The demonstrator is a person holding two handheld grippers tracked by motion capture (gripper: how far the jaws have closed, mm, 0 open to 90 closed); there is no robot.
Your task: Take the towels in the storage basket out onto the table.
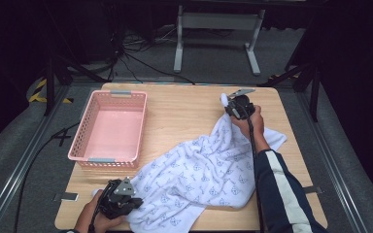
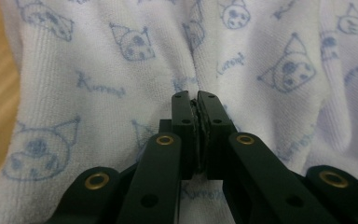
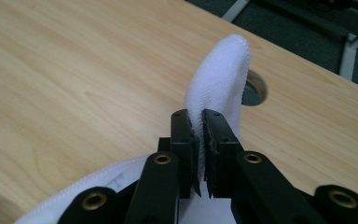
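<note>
Stretching between them, the towel (image 1: 199,170) seems pinched by left tool (image 2: 196,100) and right tool (image 3: 199,119).

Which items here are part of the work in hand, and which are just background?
In the job: towel, pinched by the left gripper at its near corner and by the right gripper at its far corner; wooden table under it.

Lying about: pink basket, empty; grey metal stand; floor cables.

White towel (image 1: 199,170), pale blue cartoon-face print and script; pink basket (image 1: 90,124); light wood-grain table (image 1: 184,104).
</note>
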